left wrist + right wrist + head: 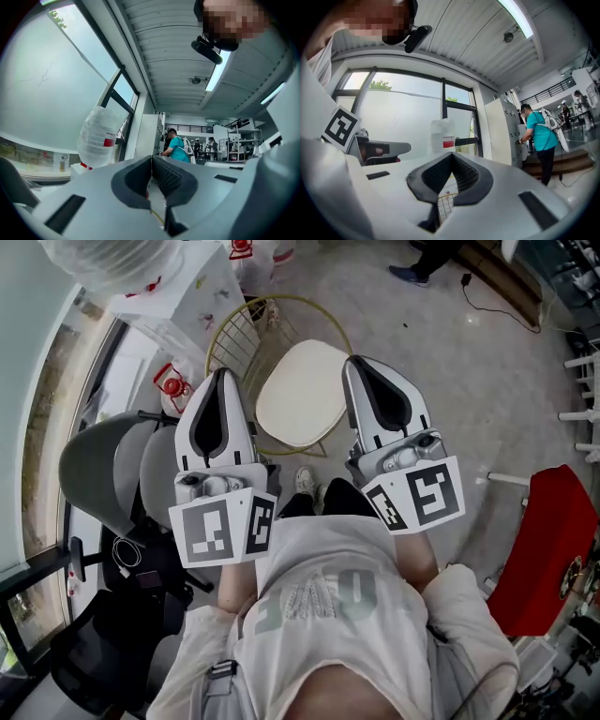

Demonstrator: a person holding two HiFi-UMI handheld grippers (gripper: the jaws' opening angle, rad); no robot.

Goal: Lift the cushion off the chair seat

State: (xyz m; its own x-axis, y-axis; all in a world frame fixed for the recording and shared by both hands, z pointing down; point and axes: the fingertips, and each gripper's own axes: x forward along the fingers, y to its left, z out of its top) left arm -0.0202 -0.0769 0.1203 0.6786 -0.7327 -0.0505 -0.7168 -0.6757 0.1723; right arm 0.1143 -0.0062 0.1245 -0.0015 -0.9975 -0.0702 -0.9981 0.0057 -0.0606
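OK, both sets of jaws are clenched with nothing in them. On the left gripper (221,381) and the right gripper (364,371) the pads meet tip to tip in each gripper view.

The cushion (302,395) is cream, a rounded square. It lies flat and untouched on the seat of the gold wire chair (281,304).

Key relation: in the head view the cushion sits between my two grippers, slightly to the far side, and looks well below them. I'm pointing level, over the seat rather than at it. Neither gripper view shows the cushion, only the window wall and the room beyond. A scrap of wire grid (446,202) shows under the right jaws.

I see no clear long axis, maybe slightly longer near-to-far. Its left edge is just beside the left gripper, and the right gripper overlaps its right edge. So neither hand is clearly nearer, though the right may be by a hair.

My read is that nothing is lifted yet. The next move needs both grippers tipped down and the jaws released, one onto each side edge, with the near corners the easiest reach. The risk is the cushion folding if only one side is pinched.
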